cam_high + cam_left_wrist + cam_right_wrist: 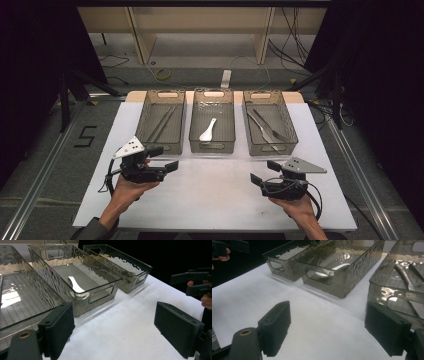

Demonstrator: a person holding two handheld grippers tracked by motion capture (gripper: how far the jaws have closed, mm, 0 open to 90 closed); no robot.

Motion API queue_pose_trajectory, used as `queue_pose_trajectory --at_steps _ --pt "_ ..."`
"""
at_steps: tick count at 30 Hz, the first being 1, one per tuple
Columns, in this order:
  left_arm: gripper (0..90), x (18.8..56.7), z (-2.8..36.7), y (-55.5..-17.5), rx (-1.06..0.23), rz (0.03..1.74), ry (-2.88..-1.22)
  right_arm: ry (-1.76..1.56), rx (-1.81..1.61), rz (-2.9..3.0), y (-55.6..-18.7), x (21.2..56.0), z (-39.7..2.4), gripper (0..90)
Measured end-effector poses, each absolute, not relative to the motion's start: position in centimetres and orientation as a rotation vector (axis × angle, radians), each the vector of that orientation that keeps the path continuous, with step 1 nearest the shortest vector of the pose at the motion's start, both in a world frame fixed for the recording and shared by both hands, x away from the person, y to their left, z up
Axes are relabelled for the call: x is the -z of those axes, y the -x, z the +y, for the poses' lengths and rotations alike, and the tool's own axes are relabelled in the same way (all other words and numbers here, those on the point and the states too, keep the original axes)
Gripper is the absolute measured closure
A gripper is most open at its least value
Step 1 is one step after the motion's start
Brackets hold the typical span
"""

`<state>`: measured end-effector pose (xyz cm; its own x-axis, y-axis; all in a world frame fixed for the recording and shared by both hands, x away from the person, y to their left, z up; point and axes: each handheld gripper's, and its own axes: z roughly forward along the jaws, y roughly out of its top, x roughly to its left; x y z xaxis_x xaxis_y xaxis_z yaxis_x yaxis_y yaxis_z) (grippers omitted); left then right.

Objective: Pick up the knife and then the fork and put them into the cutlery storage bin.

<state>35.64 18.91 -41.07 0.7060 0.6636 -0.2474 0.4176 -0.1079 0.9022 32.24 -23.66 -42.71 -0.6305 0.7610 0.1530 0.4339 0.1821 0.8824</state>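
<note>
Three smoked plastic bins stand in a row at the far edge of the white surface (210, 195): the left bin (161, 121) holds chopsticks (162, 122), the middle bin (212, 120) a white spoon (208, 129), the right bin (270, 121) a knife and fork (265, 127). The sorting looks finished, with nothing loose left outside. The left gripper (164, 159) at 8 o'clock and the right gripper (264, 172) at 4 o'clock hover empty, fingers spread wide and released, just short of the bins.
</note>
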Motion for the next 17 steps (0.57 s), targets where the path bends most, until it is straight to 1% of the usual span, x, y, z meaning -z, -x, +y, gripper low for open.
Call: queue_pose_trajectory --at_steps 17 --pt "15.8 41.05 18.92 -35.71 -0.261 0.869 -1.731 -1.139 -1.421 2.141 -32.31 42.71 -23.65 20.8"
